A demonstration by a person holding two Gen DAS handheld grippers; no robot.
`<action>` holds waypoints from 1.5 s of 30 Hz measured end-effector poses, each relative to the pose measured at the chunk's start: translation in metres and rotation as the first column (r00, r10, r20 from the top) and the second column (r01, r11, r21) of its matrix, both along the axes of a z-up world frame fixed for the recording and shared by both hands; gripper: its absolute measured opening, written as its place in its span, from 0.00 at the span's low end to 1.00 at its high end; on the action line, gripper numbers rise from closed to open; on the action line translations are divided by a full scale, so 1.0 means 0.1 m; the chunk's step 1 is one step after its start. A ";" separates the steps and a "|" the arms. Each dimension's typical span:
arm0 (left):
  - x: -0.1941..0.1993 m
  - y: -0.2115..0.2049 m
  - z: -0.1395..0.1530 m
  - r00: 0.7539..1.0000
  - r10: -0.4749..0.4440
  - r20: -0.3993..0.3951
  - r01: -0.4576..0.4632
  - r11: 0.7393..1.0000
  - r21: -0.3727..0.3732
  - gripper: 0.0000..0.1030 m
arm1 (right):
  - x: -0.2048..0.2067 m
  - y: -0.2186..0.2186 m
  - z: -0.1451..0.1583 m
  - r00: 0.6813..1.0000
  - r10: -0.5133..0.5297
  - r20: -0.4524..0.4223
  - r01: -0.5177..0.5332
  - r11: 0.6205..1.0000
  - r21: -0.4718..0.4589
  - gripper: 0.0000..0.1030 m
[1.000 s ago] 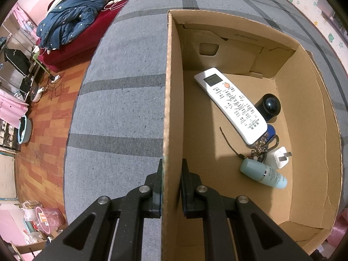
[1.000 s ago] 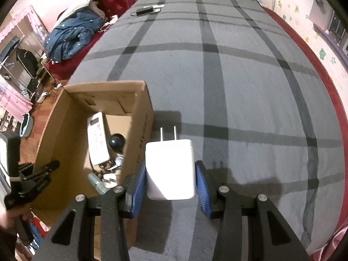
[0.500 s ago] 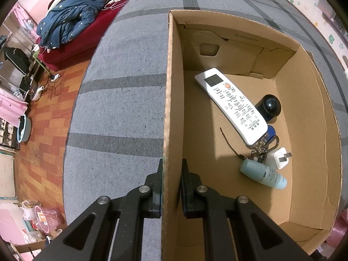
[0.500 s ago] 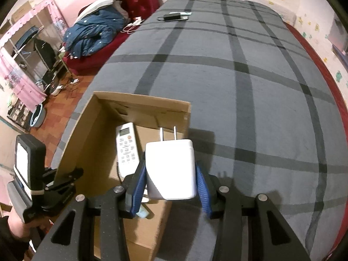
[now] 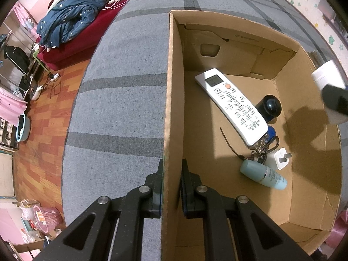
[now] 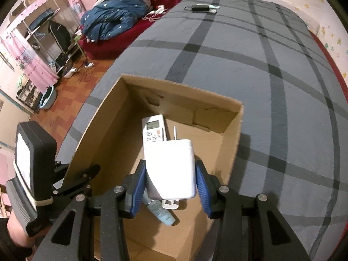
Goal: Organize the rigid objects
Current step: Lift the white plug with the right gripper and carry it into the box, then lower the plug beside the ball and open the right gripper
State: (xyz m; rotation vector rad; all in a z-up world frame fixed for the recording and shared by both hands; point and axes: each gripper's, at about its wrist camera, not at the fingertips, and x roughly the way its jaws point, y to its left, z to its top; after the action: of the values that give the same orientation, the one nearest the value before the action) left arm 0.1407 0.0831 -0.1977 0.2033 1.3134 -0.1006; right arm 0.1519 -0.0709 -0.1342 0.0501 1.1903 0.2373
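A white charger [image 6: 170, 168] is seen above a brown cardboard box [image 5: 171, 100]; a white remote [image 5: 232, 105] and pale blue bottle [image 5: 263, 174] are shown on grey striped bedding [image 5: 121, 100].

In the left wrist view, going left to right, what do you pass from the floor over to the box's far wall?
Pink basket → blue coat → left gripper clamped on the box wall → remote → black round-topped bottle → charger in the right gripper.

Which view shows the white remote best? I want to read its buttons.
The left wrist view: the white remote lies fully exposed in the cardboard box, screen and button rows facing the camera. In the right wrist view, only its top end shows; the white charger held by the right hand-held gripper hides the rest.
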 end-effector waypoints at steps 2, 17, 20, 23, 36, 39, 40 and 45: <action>0.00 0.01 0.00 1.000 0.001 -0.001 -0.001 1.000 -0.003 0.11 | 0.02 0.06 -0.07 1.000 0.016 -0.012 -0.016 1.000 -0.003 0.45; 0.02 0.03 -0.01 1.000 0.012 -0.004 -0.012 1.000 -0.011 0.11 | 0.10 0.33 -0.63 0.991 0.064 -0.113 -0.068 0.997 -0.031 0.46; 0.02 0.03 -0.01 1.000 0.013 -0.004 -0.013 1.000 -0.011 0.11 | 0.13 0.35 -0.74 0.989 0.062 -0.134 -0.068 0.997 -0.037 0.46; 0.02 0.03 -0.01 1.000 0.014 -0.005 -0.014 1.000 -0.011 0.11 | 0.14 0.37 -0.82 0.987 0.061 -0.150 -0.069 0.997 -0.043 0.46; 0.01 0.04 -0.01 1.000 0.017 -0.005 -0.017 1.000 -0.010 0.11 | 0.16 0.39 -0.99 0.982 0.065 -0.179 -0.075 0.996 -0.047 0.46; 0.02 0.04 -0.02 1.000 0.016 -0.006 -0.016 1.000 -0.009 0.11 | 0.15 0.39 -0.98 0.981 0.065 -0.184 -0.074 0.997 -0.040 0.46; 0.02 0.04 -0.02 1.000 0.016 -0.006 -0.016 1.000 -0.009 0.11 | 0.16 0.38 -0.97 0.981 0.062 -0.182 -0.070 0.997 -0.038 0.46; 0.01 0.04 -0.02 1.000 0.014 -0.006 -0.014 1.000 -0.007 0.11 | 0.17 0.39 -0.90 0.985 0.061 -0.161 -0.067 0.997 -0.030 0.52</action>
State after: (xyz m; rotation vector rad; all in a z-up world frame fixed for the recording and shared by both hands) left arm 0.1422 0.0868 -0.1998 0.1884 1.3196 -0.0940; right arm 0.1690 -0.0315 -0.2245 -0.0006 1.3567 0.2725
